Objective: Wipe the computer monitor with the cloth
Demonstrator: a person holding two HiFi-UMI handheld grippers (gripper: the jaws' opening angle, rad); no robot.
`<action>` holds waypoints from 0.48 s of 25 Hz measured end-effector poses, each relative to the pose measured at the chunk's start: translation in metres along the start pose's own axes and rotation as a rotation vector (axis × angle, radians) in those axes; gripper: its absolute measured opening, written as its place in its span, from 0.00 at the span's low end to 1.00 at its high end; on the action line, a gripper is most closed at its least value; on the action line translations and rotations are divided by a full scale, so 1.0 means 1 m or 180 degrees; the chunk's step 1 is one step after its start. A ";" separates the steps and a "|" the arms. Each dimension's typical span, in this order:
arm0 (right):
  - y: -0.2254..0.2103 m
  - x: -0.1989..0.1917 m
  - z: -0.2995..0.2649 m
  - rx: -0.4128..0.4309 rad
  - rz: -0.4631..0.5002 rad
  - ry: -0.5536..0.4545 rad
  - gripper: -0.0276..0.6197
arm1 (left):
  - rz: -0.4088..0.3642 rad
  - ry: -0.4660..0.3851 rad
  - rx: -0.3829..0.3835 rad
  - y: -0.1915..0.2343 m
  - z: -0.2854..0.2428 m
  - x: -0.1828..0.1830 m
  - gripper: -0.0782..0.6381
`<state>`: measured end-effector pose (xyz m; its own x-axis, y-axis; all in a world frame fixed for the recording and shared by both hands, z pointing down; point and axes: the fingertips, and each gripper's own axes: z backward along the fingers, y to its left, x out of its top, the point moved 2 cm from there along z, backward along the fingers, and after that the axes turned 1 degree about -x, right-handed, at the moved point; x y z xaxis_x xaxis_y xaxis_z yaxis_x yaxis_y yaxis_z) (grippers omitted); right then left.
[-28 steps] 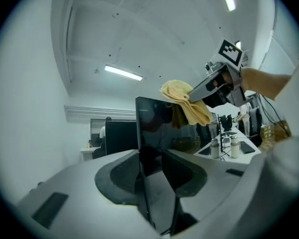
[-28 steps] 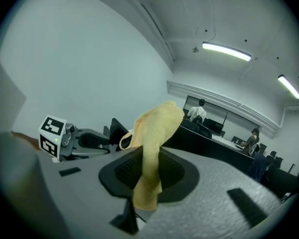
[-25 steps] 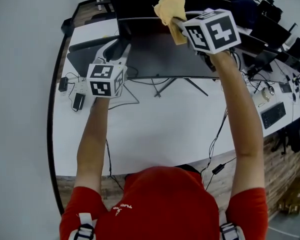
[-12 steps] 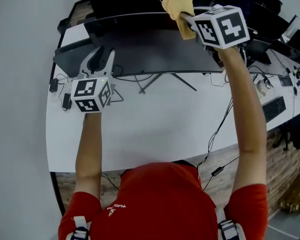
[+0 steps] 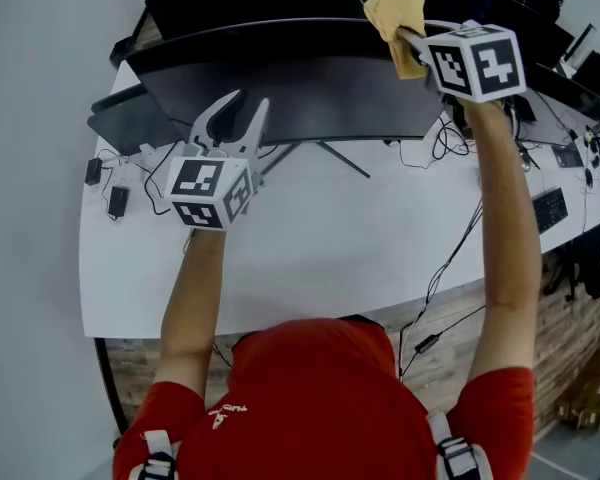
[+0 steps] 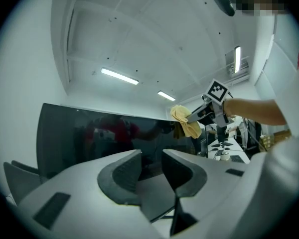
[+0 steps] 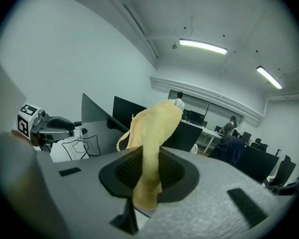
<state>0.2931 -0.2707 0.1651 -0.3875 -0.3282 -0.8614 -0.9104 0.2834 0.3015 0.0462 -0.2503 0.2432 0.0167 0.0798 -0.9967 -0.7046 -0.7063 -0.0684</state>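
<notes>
Currently the right hand-held gripper clamps a crumpled yellow cloth against the top edge of the wide black curved monitor. The left hand-held gripper, jaws apart with nothing between them, hovers before the screen's lower left. Black cables crowd the white tabletop's left edge, and bare surface spreads nearer the person.

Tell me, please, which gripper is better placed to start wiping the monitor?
The right gripper: its jaws are shut on the yellow cloth at the top edge of the monitor. The left gripper is open and empty.
</notes>
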 end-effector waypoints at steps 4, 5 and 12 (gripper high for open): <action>-0.033 -0.029 0.011 -0.0078 -0.0019 0.0088 0.15 | -0.0002 -0.0040 -0.0154 -0.039 -0.019 0.002 0.28; -0.041 -0.035 0.013 -0.0090 -0.0016 0.0110 0.15 | -0.0006 -0.0042 -0.0183 -0.048 -0.023 0.002 0.28; -0.082 -0.054 0.030 -0.0143 -0.0071 0.0005 0.15 | -0.0008 0.0017 -0.0300 -0.091 -0.044 -0.007 0.28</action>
<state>0.3930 -0.2492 0.1743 -0.3671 -0.3354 -0.8676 -0.9244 0.2351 0.3002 0.1412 -0.2177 0.2542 0.0224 0.0783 -0.9967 -0.6346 -0.7692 -0.0747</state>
